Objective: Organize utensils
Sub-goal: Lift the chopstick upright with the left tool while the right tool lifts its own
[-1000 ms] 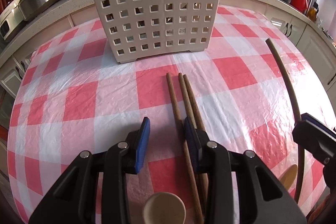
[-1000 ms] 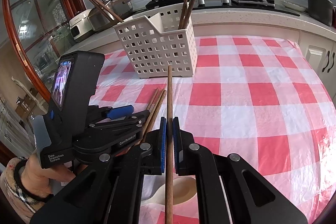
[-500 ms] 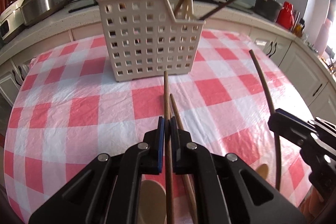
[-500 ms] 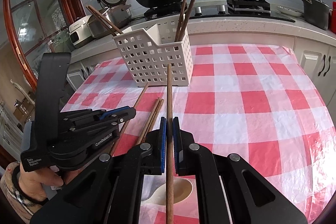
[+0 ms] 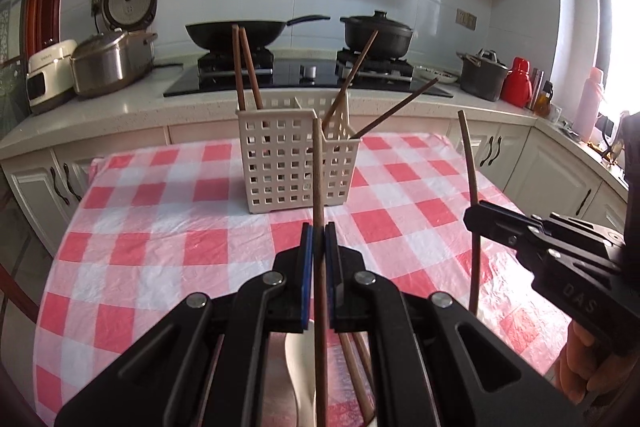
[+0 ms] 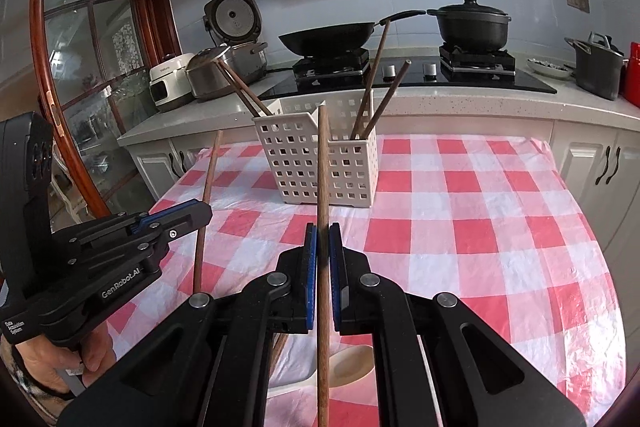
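A white perforated utensil basket (image 5: 280,167) (image 6: 304,163) stands on the checked table and holds several brown chopsticks. My left gripper (image 5: 319,231) is shut on a brown chopstick (image 5: 318,179), lifted above the table and pointing at the basket. My right gripper (image 6: 323,233) is shut on another brown chopstick (image 6: 323,167), also raised. Each gripper shows in the other's view: the right one (image 5: 472,213) at right, the left one (image 6: 202,213) at left. Two more chopsticks (image 5: 356,355) and a pale spoon (image 5: 300,359) (image 6: 348,367) lie on the table below the grippers.
The table has a red-and-white checked cloth (image 5: 160,247). Behind it runs a counter with a wok (image 5: 240,33), a black pot (image 5: 378,31), rice cookers (image 5: 112,63) and a red flask (image 5: 516,81). White cabinets line the right side.
My left gripper shut on a chopstick from the table and lifted it, tilting up. My right gripper rose with its chopstick. Both views now look level at the basket.
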